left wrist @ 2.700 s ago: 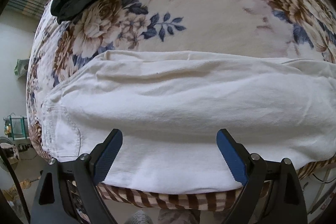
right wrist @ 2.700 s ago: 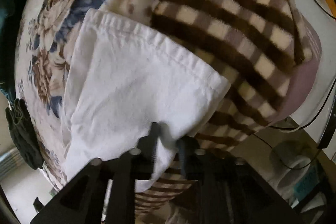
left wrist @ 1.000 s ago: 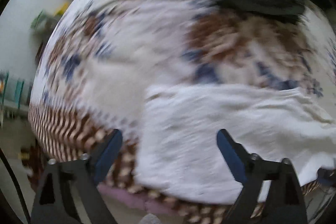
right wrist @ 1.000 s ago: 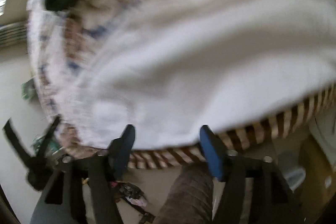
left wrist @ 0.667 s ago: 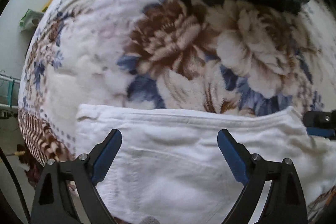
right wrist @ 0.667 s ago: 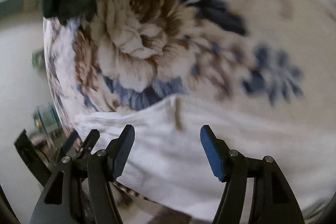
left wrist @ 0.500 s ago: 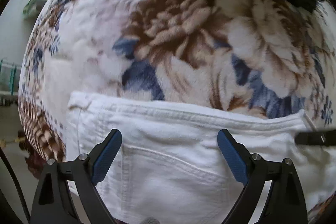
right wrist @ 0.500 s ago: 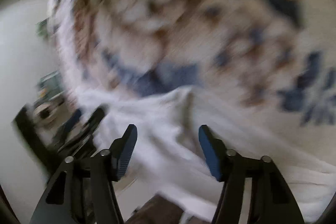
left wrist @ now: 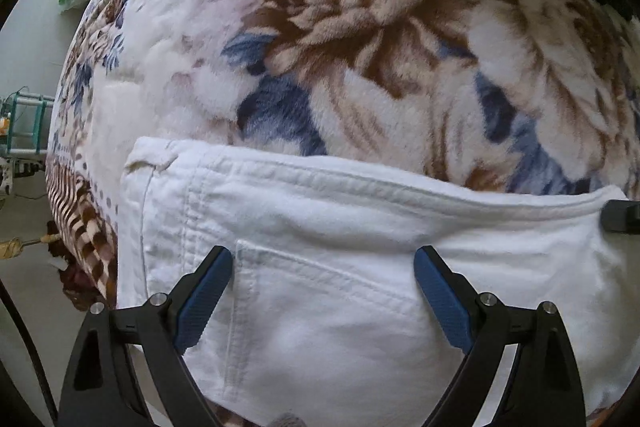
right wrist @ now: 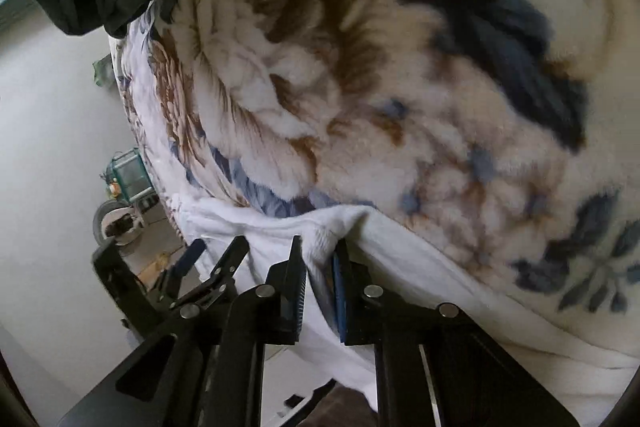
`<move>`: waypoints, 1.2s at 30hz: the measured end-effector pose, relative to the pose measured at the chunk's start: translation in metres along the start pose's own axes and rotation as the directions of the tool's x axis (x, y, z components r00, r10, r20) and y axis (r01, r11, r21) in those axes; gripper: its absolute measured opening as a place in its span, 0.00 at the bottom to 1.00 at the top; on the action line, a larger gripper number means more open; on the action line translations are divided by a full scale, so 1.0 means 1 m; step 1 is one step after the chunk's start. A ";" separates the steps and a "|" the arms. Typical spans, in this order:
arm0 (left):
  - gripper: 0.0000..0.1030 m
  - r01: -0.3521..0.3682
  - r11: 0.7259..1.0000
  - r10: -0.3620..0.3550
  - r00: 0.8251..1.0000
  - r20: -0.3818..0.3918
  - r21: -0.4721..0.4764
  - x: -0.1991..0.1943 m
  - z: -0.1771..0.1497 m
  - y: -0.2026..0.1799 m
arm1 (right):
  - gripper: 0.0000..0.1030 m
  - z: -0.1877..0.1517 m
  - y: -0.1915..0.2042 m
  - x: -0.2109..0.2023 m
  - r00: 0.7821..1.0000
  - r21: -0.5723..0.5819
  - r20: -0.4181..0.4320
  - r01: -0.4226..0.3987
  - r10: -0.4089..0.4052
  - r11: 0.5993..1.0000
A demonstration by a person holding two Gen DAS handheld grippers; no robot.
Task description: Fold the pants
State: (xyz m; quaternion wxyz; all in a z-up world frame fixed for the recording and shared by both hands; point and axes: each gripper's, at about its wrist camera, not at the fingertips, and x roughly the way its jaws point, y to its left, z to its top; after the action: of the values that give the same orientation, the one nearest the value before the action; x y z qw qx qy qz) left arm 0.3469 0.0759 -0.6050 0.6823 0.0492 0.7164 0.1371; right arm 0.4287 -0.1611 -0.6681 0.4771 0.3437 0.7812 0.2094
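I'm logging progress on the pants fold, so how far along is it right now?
Done: the white pants lie as a compact bundle on the floral blanket, waistband and back pocket up. In hand: the right gripper is shut on a waistband corner; the left gripper hovers open over the pocket. Left: the left has yet to grip, and the next fold.

White pants (left wrist: 320, 267) lying flat on the bed, waistband and back pocket facing up, one waistband corner bunched and slightly raised.
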 end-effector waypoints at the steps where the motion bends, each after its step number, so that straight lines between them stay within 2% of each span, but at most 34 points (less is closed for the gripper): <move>1: 0.91 -0.005 1.000 0.005 1.000 -0.008 -0.017 -0.002 0.000 0.000 | 0.17 -0.001 0.002 0.002 1.000 -0.003 -0.017 0.018 -0.018 1.000; 2: 0.91 -0.003 1.000 0.003 1.000 -0.011 -0.024 -0.003 0.000 0.000 | 0.17 -0.001 0.010 0.004 0.998 -0.040 -0.027 0.063 -0.064 0.997; 3: 0.91 0.000 1.000 -0.001 1.000 -0.010 -0.029 -0.006 0.000 -0.002 | 0.22 -0.002 0.016 0.005 0.995 -0.086 -0.026 0.089 -0.091 0.992; 4: 0.91 0.003 0.999 -0.003 1.000 -0.002 -0.034 -0.011 0.000 -0.004 | 0.22 -0.004 0.024 0.008 0.993 -0.123 -0.011 0.116 -0.118 0.986; 5: 0.91 0.002 1.000 -0.002 1.000 0.007 -0.028 -0.014 0.000 -0.005 | 0.18 -0.003 0.025 0.006 0.983 -0.140 0.021 0.183 -0.182 0.973; 6: 0.91 -0.002 1.000 0.002 1.000 0.018 -0.018 -0.017 0.000 -0.008 | 0.18 0.000 0.024 0.003 0.975 -0.129 0.054 0.222 -0.216 0.967; 10: 0.91 -0.006 0.999 0.003 0.998 0.059 0.044 -0.030 -0.005 -0.025 | 0.18 0.007 0.012 -0.023 0.966 -0.016 0.141 0.221 -0.216 0.975; 13: 0.91 0.037 0.997 -0.042 0.997 0.068 0.070 -0.040 -0.008 -0.036 | 0.18 -0.014 0.025 -0.046 0.948 -0.027 0.204 0.256 -0.246 0.966; 15: 0.91 0.049 0.994 -0.056 0.996 0.073 0.100 -0.045 -0.010 -0.044 | 0.19 -0.037 0.033 -0.052 0.954 -0.040 0.209 0.229 -0.216 0.973; 17: 0.91 0.054 0.990 -0.066 0.994 0.087 0.127 -0.054 -0.013 -0.051 | 0.27 -0.048 0.029 -0.045 0.963 -0.040 0.170 0.218 -0.208 0.975; 18: 0.91 0.058 0.989 -0.071 0.993 0.093 0.133 -0.057 -0.015 -0.054 | 0.29 -0.052 0.023 -0.043 0.955 -0.023 0.172 0.250 -0.242 0.968; 20: 0.90 0.051 0.986 -0.070 0.991 0.113 0.162 -0.064 -0.015 -0.058 | 0.29 -0.061 0.004 -0.050 0.919 0.076 0.199 0.331 -0.340 0.940; 21: 0.90 0.041 0.983 -0.064 0.990 0.126 0.177 -0.069 -0.017 -0.063 | 0.29 -0.069 -0.003 -0.059 0.918 0.134 0.226 0.302 -0.326 0.944; 23: 0.90 0.045 0.977 -0.080 0.983 0.167 0.209 -0.083 -0.020 -0.071 | 0.29 -0.088 -0.015 -0.084 0.920 0.185 0.318 0.176 -0.228 0.967; 24: 0.90 0.053 0.975 -0.094 0.979 0.183 0.218 -0.090 -0.022 -0.076 | 0.31 -0.104 -0.024 -0.106 0.905 0.200 0.383 0.116 -0.187 0.973; 25: 0.91 0.069 0.970 -0.118 0.973 0.201 0.234 -0.099 -0.026 -0.084 | 0.41 -0.125 -0.036 -0.130 0.875 0.219 0.450 0.085 -0.178 0.972; 26: 0.91 0.080 0.966 -0.133 0.970 0.205 0.247 -0.103 -0.029 -0.090 | 0.48 -0.146 -0.047 -0.150 0.842 0.241 0.505 0.075 -0.191 0.968; 27: 0.91 0.092 0.960 -0.149 0.967 0.205 0.263 -0.110 -0.034 -0.101 | 0.61 -0.164 -0.059 -0.167 0.812 0.267 0.543 0.072 -0.212 0.961; 28: 0.91 0.102 0.956 -0.161 0.966 0.204 0.274 -0.115 -0.037 -0.109 | 0.66 -0.182 -0.073 -0.181 0.786 0.301 0.570 0.071 -0.239 0.951; 29: 0.91 0.119 0.950 -0.182 0.963 0.201 0.289 -0.121 -0.044 -0.122 | 0.66 -0.207 -0.096 -0.200 0.758 0.349 0.592 0.065 -0.274 0.935; 32: 0.91 0.161 0.930 -0.233 0.954 0.190 0.331 -0.133 -0.067 -0.162 | 0.66 -0.263 -0.168 -0.245 0.705 0.471 0.610 0.045 -0.362 0.881; 36: 0.91 0.142 0.916 -0.227 0.954 0.194 0.374 -0.138 -0.101 -0.224 | 0.66 -0.309 -0.264 -0.289 0.667 0.592 0.596 0.010 -0.447 0.806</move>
State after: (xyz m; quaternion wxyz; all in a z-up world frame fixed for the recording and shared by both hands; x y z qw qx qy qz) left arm 0.2813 -0.1874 -0.5279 0.7512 0.1195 0.6457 -0.0672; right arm 0.1539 -0.5522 -0.5267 0.6462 0.4113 0.5985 -0.2344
